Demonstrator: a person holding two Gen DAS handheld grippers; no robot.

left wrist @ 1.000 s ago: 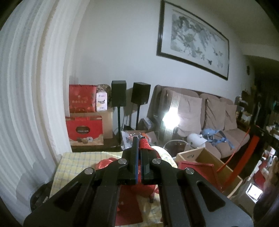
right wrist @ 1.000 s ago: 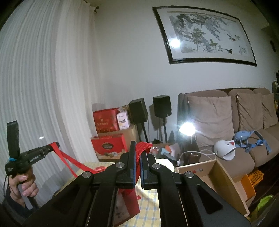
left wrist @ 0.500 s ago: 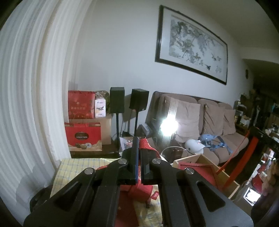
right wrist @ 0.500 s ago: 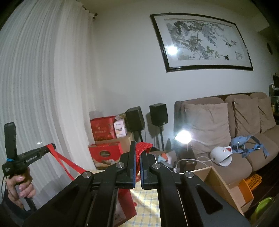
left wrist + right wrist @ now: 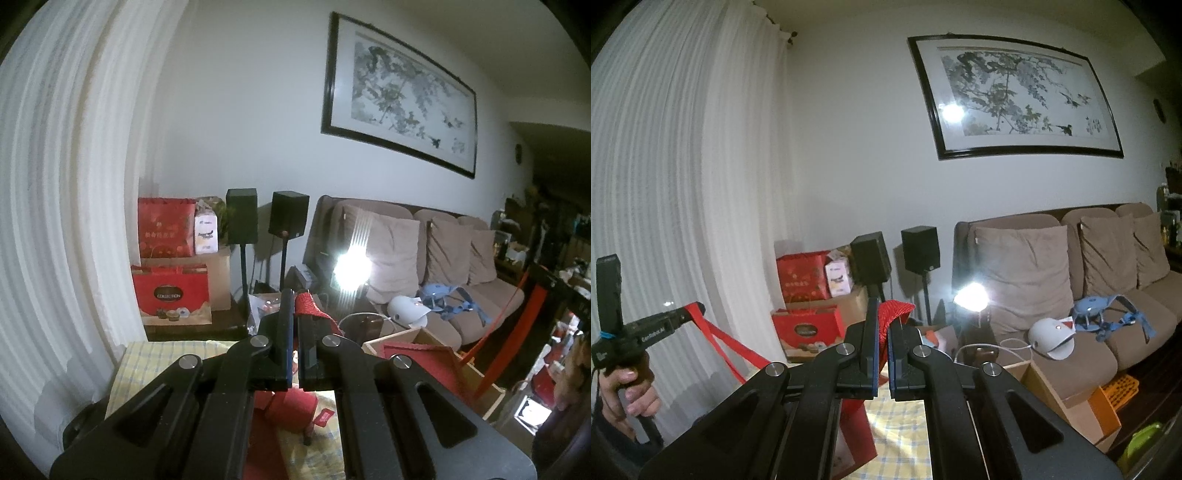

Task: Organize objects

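I see the surface (image 5: 897, 417) under a yellow checked cloth, with a wooden box (image 5: 406, 338) at its right edge. A red bag (image 5: 857, 432) hangs over the cloth, lifted by its straps. My left gripper (image 5: 294, 314) has its jaws clamped tight on one red strap (image 5: 310, 308). My right gripper (image 5: 882, 317) is pinched closed on the other red strap (image 5: 892, 314). Something red lies below, perhaps a pouch (image 5: 295, 410).
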